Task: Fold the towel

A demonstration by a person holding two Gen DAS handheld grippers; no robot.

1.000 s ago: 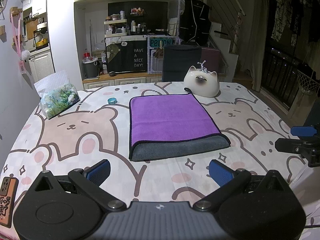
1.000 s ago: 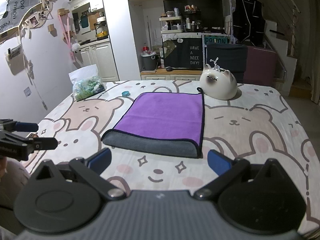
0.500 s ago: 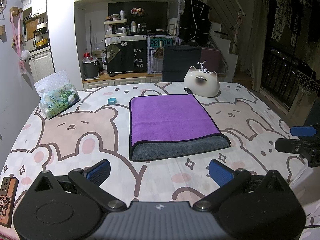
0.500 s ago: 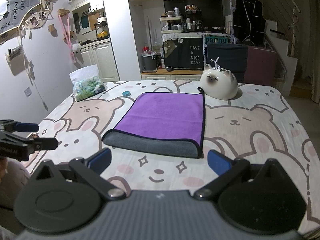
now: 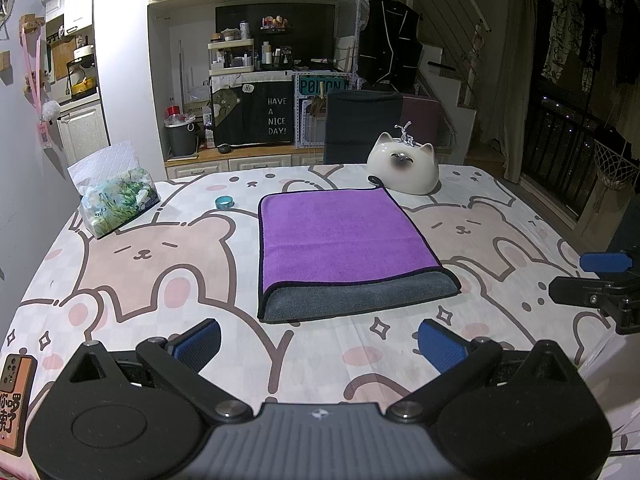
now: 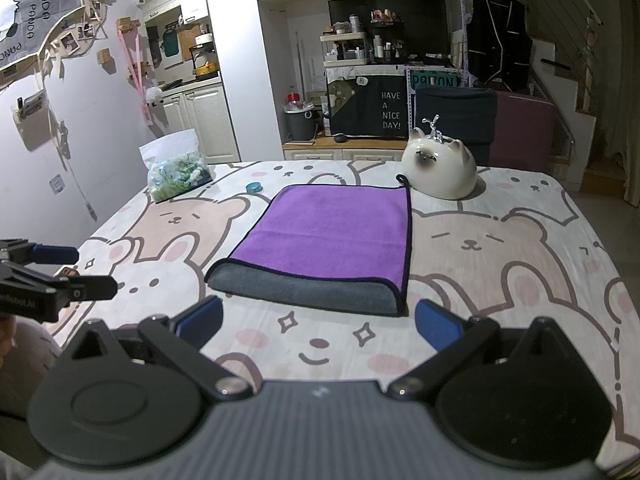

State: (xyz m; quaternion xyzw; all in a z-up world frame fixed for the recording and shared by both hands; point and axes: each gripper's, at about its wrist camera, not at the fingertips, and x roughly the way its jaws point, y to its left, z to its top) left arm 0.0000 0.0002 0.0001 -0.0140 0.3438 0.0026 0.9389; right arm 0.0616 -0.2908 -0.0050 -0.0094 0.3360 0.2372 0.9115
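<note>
The purple microfibre towel with grey underside and dark piped edge [image 5: 344,236] lies flat in the middle of the table covered in a bear-print cloth [image 5: 152,256], apparently folded once already: the purple layer stops short of the near edge, leaving a grey band showing. We judge it soft, light and limp, thick enough to hold a rounded fold, and likely to drag a little on the cloth rather than slide. The 2 near corners of the grey band look like the best places to pinch, 1 per gripper.

Our left gripper [image 5: 320,344] has its blue pads spread wide and holds nothing; our right gripper [image 6: 320,326] is likewise spread and empty. Both hang short of the towel's near edge.

The white ceramic cat-shaped bowl [image 5: 403,168] sits just beside the far right corner, near the towel's hanging loop. We cannot tell how many layers lie under the purple face, and the gripper bodies hide the table's near edge.
</note>
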